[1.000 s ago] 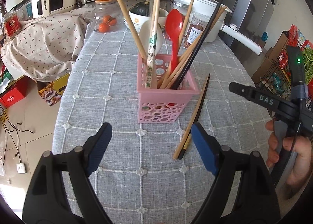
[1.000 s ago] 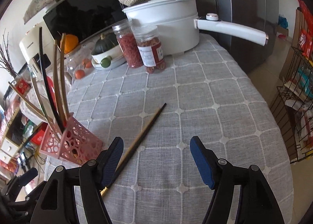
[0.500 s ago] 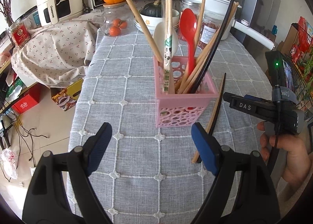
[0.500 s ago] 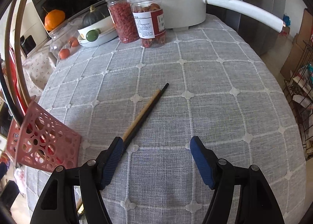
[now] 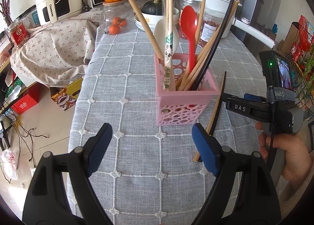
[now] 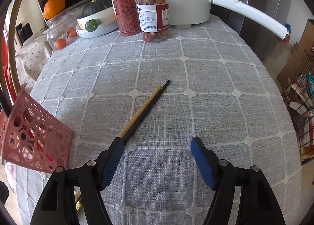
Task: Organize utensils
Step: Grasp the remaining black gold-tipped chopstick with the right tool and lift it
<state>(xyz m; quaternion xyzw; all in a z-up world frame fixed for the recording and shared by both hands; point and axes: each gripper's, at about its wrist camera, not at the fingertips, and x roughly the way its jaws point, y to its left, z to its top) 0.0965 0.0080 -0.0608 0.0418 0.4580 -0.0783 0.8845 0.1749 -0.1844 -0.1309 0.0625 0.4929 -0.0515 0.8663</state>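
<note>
A pink perforated basket (image 5: 184,105) stands on the grey checked tablecloth (image 5: 127,87) and holds several chopsticks, a red spoon (image 5: 189,20) and a white spoon. A wooden chopstick (image 6: 141,110) and a black chopstick (image 6: 155,97) lie side by side on the cloth just right of the basket (image 6: 37,140). My left gripper (image 5: 152,146) is open and empty, in front of the basket. My right gripper (image 6: 157,158) is open and empty, low over the cloth, its left finger over the near part of the two chopsticks. It also shows in the left wrist view (image 5: 245,105).
At the table's far end stand a white pot with a long handle (image 6: 245,11), two jars (image 6: 137,15), a bowl with a squash (image 6: 96,13) and a glass jar of oranges (image 5: 115,22). A wire rack (image 6: 300,111) stands off the right edge. Boxes lie on the floor at left.
My right gripper has moved forward and down onto the two loose chopsticks. My left gripper has shifted left, so the basket sits further right in its view. Both stay open.
</note>
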